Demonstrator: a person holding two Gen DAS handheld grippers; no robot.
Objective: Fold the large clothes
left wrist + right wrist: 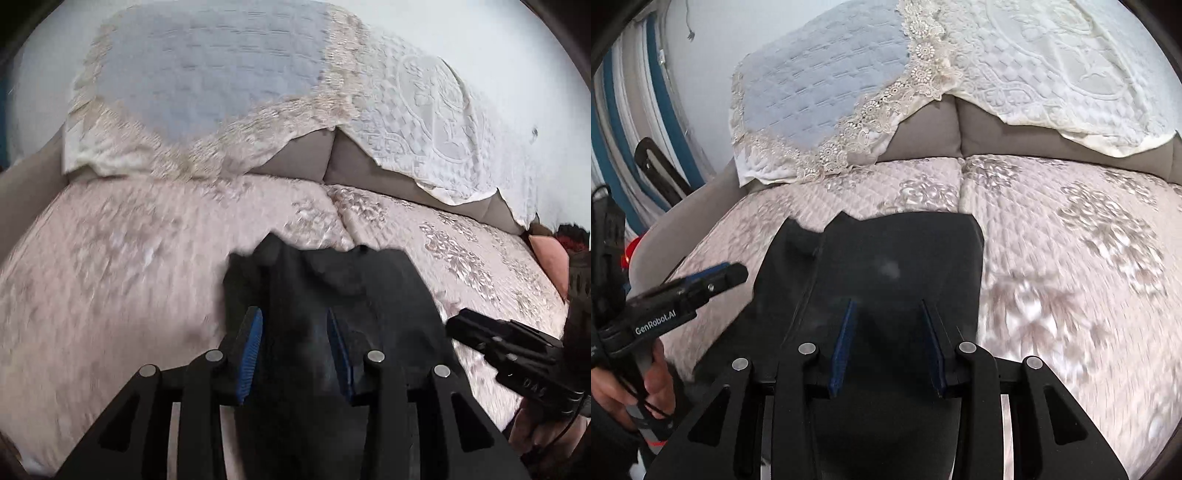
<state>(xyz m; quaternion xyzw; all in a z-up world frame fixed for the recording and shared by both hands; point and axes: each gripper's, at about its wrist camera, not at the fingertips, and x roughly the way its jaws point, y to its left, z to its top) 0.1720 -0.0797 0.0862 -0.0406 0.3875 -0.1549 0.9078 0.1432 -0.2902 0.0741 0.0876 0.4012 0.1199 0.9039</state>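
The dark garment runs off the lower edge in both views, so its full extent cannot be told. Motion blur smears the quilted sofa cover at left and the garment's far edge. The right gripper is cut off by the right border. Whether either gripper's blue pads press the cloth is unclear, perhaps only flanking it.
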